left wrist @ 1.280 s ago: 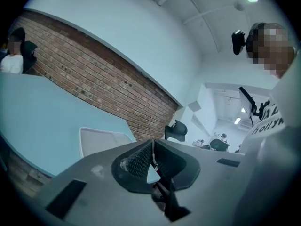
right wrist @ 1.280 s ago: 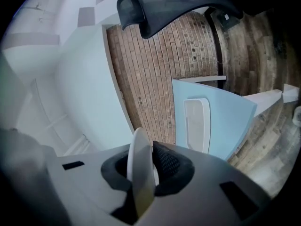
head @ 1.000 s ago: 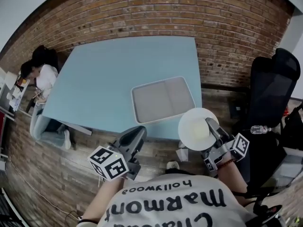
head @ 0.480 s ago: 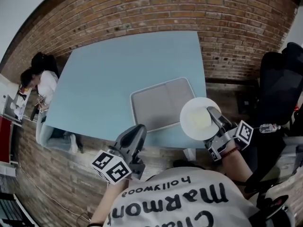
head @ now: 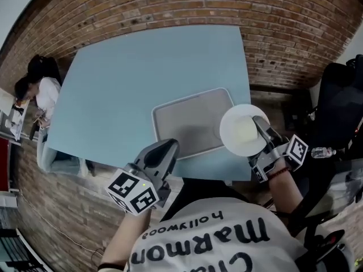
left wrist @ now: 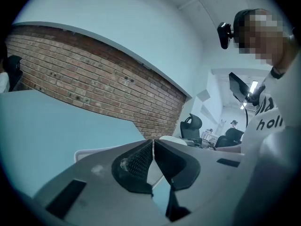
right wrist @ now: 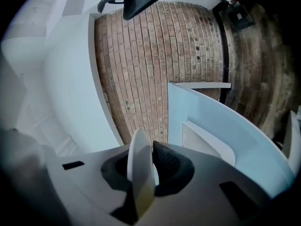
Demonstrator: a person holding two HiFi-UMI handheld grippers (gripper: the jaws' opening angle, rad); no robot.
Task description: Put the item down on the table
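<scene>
The right gripper point(head: 260, 126) pinched the plate point(head: 241, 130) by its rim, flat above the table point(head: 142, 78) for setting down; the left gripper point(head: 164, 151) idled, jaws pressed together

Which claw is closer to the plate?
Right. The right claw grips the plate by its rim. The left claw, shut and empty, is off to the plate's left, by the near edge of the tray.

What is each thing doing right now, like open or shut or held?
left gripper: shut, holding nothing.
right gripper: shut on the rim of the plate.
plate: held, not put down yet.
tray: lying flat on the table.
</scene>
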